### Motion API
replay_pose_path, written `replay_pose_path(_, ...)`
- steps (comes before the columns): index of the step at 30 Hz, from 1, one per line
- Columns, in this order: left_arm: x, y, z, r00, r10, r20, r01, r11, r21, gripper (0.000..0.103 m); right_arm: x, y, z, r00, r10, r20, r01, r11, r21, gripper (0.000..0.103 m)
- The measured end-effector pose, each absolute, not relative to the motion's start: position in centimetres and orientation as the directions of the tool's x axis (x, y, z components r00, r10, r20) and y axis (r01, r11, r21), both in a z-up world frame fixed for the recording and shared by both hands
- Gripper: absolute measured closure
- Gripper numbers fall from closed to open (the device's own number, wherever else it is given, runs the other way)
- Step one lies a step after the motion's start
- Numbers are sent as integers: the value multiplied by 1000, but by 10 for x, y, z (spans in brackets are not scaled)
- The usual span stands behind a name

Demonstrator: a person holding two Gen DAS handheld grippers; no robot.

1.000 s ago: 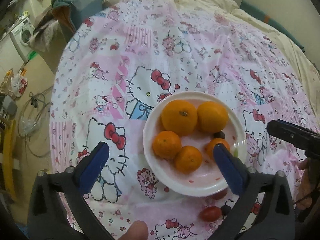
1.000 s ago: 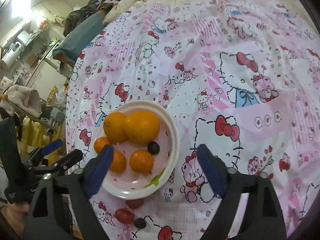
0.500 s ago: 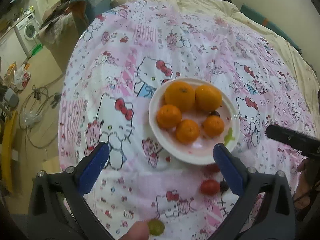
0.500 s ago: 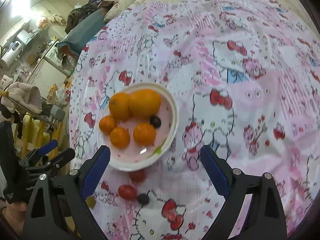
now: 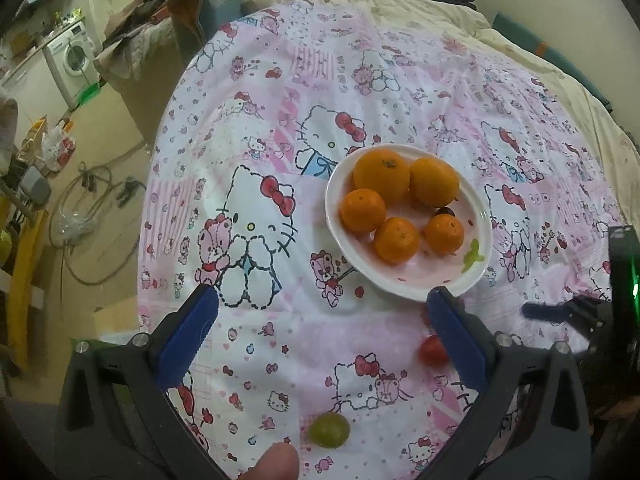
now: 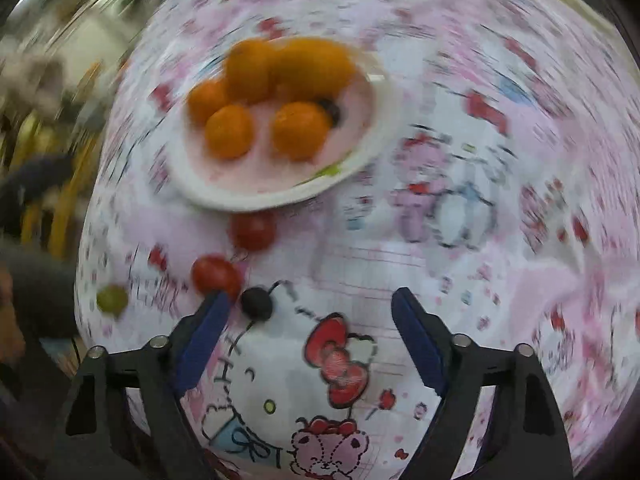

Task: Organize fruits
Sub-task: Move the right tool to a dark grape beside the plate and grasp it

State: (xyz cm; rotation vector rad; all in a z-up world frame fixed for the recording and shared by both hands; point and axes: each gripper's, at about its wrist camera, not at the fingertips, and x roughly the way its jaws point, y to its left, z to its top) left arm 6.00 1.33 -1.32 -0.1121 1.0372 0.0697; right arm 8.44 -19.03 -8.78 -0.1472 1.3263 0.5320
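A white plate (image 5: 478,276) holds several oranges (image 5: 382,174) and a dark grape (image 5: 445,211). Loose on the cloth lie a red cherry tomato (image 5: 432,350) and a green grape (image 5: 329,430). My left gripper (image 5: 320,320) stands open above the cloth, nothing between its fingers. In the blurred right wrist view the plate (image 6: 372,152) sits ahead, with two cherry tomatoes (image 6: 253,230) (image 6: 216,274), a dark grape (image 6: 257,303) and the green grape (image 6: 113,299) below it. My right gripper (image 6: 310,308) is closing, pads touching nothing; the dark grape sits just inside its left finger.
The pink cartoon-cat tablecloth (image 5: 256,208) covers a round table; its edge drops to the floor at the left. A washing machine (image 5: 72,58), cables and clutter lie beyond. Bedding (image 5: 420,12) is piled behind. A fingertip (image 5: 276,462) shows at the bottom.
Both grippers have pulled back from the plate toward the near edge. The right one has dropped and rolled over the loose tomatoes and dark grape, its jaws narrower. The green grape has come into view.
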Motion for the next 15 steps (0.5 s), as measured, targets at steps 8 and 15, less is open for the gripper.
replay_pose_path(8, 65, 13, -17, 485, 0, -875, -119, 991, -65, 0, 64, -162, -100, 115, 260, -959, -619, 773, 135, 47)
replay_pose_path(15, 66, 13, -20, 475, 81, -876, -142, 990, 15, 0, 59, -141, -115, 127, 198, -972, -693, 719, 56, 63)
